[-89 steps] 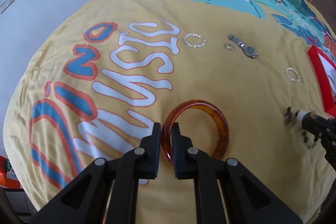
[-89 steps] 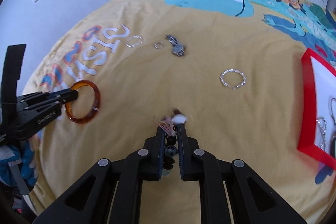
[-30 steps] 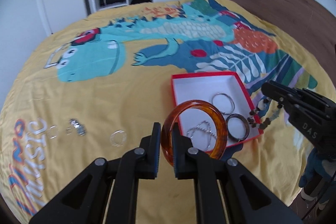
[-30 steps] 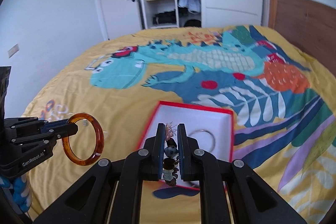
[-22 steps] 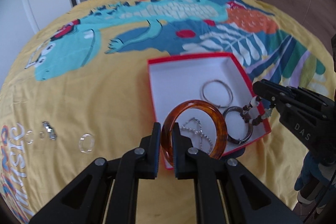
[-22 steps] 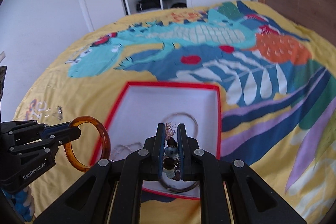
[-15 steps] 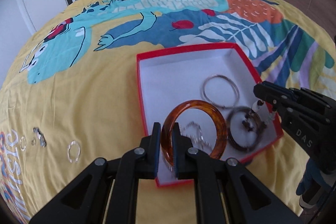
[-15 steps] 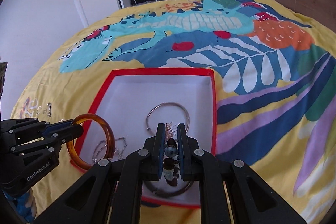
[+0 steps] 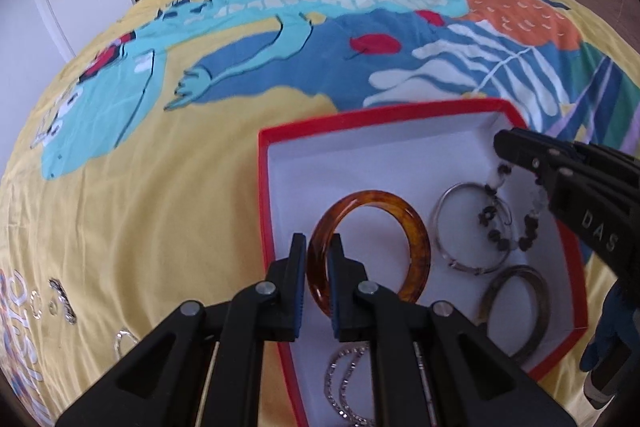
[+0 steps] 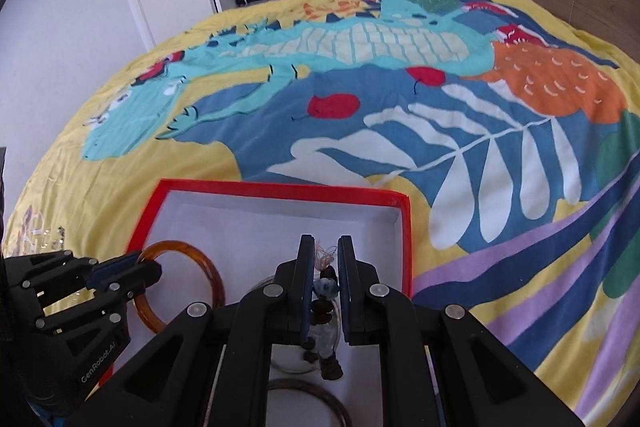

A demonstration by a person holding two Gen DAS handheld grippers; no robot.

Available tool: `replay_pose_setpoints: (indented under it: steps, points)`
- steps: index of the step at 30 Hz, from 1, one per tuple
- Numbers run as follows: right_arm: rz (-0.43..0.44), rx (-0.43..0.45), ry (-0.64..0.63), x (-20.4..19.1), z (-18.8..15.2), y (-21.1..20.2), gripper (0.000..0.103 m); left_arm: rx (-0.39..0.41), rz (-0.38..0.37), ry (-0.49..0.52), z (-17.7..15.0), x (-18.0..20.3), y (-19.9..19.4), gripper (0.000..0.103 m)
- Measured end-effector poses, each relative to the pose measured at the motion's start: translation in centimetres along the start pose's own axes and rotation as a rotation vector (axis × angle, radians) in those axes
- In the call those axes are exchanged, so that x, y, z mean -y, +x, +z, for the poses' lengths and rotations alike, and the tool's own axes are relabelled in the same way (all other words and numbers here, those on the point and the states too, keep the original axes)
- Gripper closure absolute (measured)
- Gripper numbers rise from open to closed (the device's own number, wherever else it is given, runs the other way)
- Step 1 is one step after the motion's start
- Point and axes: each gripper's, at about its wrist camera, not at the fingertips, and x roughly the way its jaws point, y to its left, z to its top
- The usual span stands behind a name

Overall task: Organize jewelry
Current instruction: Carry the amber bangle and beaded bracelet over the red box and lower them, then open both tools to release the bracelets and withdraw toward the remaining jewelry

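Bangle (image 9: pixel 370 251), amber, is pinched at its near rim by your left gripper (image 9: pixel 318 287) and hangs over the box (image 9: pixel 266 195), just inside its left wall. Your right gripper (image 10: pixel 324 287) is clamped on a beaded bracelet (image 10: pixel 326 331) that dangles over the box's right side. Inside the box lie a silver bangle (image 9: pixel 460 251), a dark ring (image 9: pixel 516 311) nearer you, and a sparkly chain (image 9: pixel 348 383) at the near edge. Left of the box, small silver pieces (image 9: pixel 60 301) sit on the bedspread (image 9: pixel 140 187).
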Motion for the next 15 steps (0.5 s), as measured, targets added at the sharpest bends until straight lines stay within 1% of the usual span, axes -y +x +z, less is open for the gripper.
replay_pose_setpoints:
  steps: [3,10,11,12,13,14,15]
  points:
    - [-0.003,-0.018,-0.001,0.1,-0.3,0.9,0.092,-0.017,-0.019,-0.008,-0.5,-0.2,0.9,0.094]
    - [-0.016,-0.032,0.009,0.4,-0.8,1.5,0.091,-0.001,-0.025,-0.006,-0.7,-0.2,1.0,0.092]
    - [-0.023,-0.032,0.006,0.4,-0.8,1.5,0.086,-0.003,-0.028,-0.009,-0.6,-0.2,0.9,0.092]
    - [-0.028,-0.031,0.005,0.4,-0.9,1.4,0.076,-0.006,-0.032,-0.013,-0.6,-0.3,0.9,0.092]
    - [-0.033,-0.028,0.006,0.4,-0.9,1.3,0.071,-0.008,-0.037,-0.016,-0.6,-0.3,0.9,0.092]
    - [-0.031,-0.022,0.009,0.4,-1.0,1.0,0.068,-0.009,-0.046,-0.019,-0.6,-0.4,0.8,0.092]
    - [-0.032,-0.017,0.013,0.5,-1.1,0.8,0.068,-0.011,-0.051,-0.021,-0.6,-0.5,0.7,0.092]
